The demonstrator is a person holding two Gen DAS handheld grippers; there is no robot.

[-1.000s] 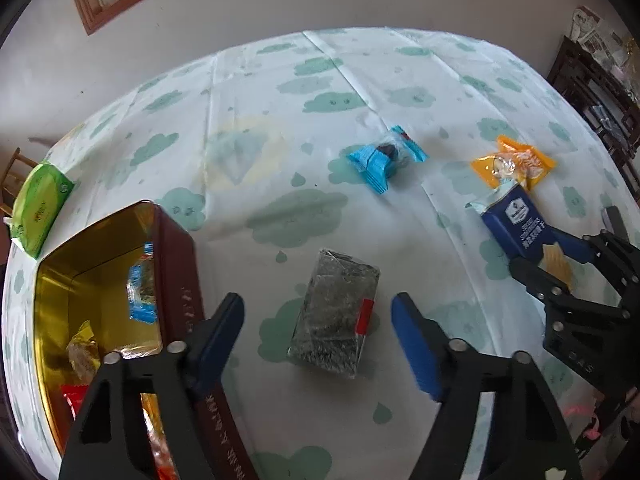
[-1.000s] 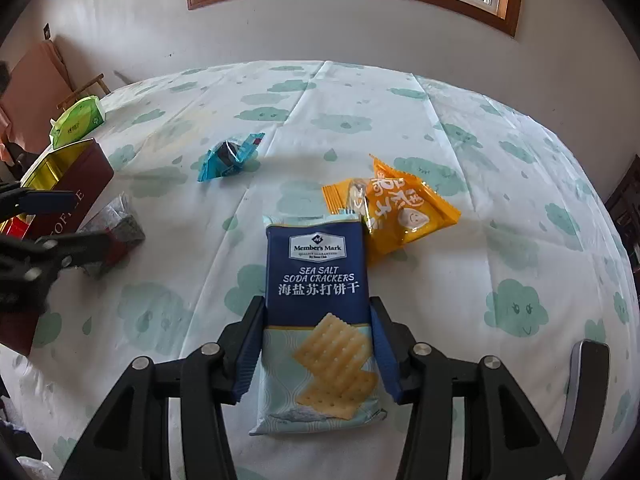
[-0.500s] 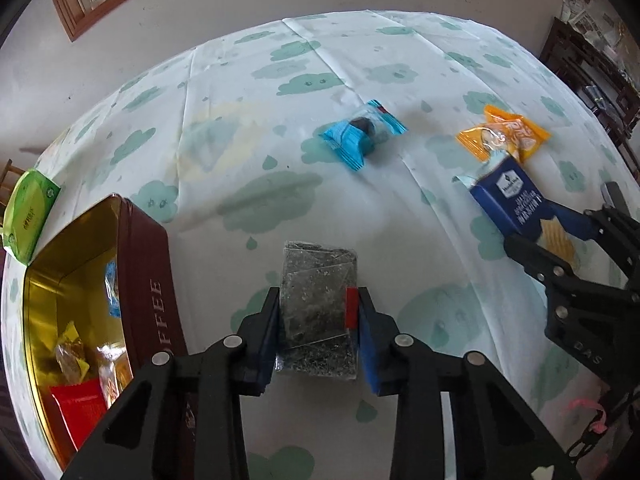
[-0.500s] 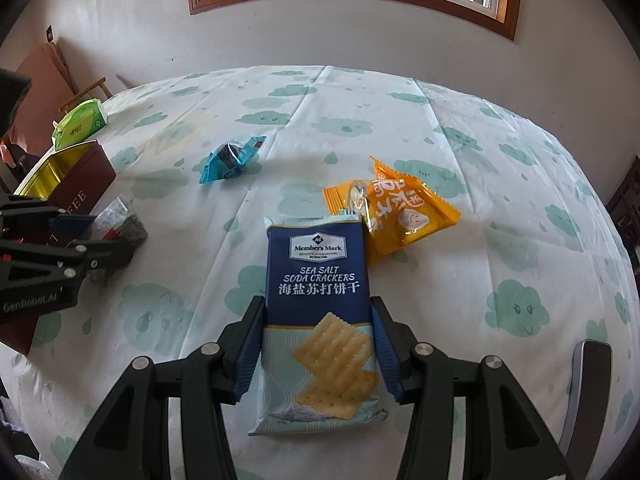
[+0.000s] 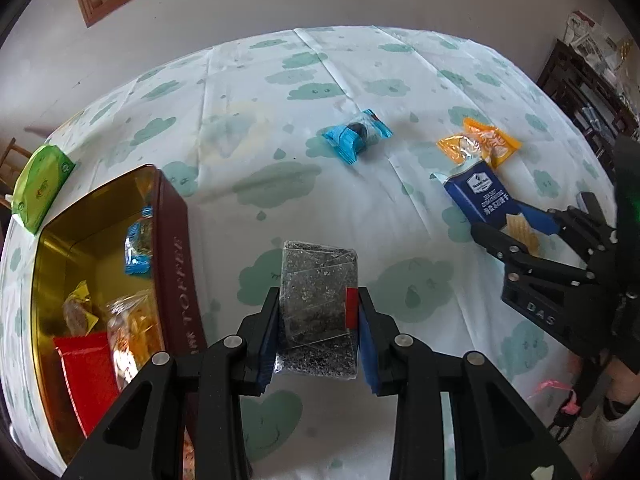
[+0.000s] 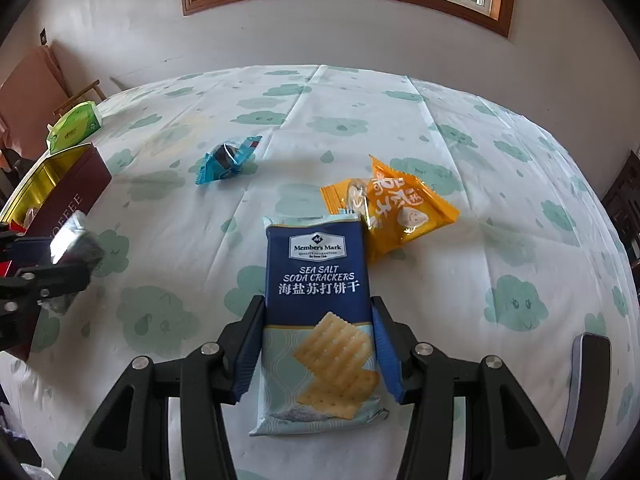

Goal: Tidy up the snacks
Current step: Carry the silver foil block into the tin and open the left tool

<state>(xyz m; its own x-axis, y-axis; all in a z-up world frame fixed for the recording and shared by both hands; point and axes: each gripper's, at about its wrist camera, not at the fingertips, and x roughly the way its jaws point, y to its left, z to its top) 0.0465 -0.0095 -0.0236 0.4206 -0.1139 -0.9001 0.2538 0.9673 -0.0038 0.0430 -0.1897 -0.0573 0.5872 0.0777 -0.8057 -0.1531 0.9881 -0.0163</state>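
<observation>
At the far left of the left wrist view, a green packet [image 5: 40,186] lies on the tabletop's [image 5: 280,92] edge, and just right of it stands an open maroon toffee tin [image 5: 176,264] with a gold inside, holding a red pack, a blue wrapper and some yellow-wrapped snacks. Lower centre, the left tongs [image 5: 318,330] pinch a clear packet of dark speckled snack [image 5: 316,300], their blue pads [image 5: 267,332] pressed on both its sides; its far end looks raised off the cloud-print cloth. Above it, mid-frame, lies a blue wrapped sweet [image 5: 356,140]. To the right sits an orange snack bag [image 5: 480,142], its near edge overlapped by the blue sea salt soda crackers pack [image 5: 480,196]. At the right edge the right tongs [image 6: 318,354] clamp that crackers pack by its long sides, the pack's upper end lying against the orange bag in the right wrist view.
</observation>
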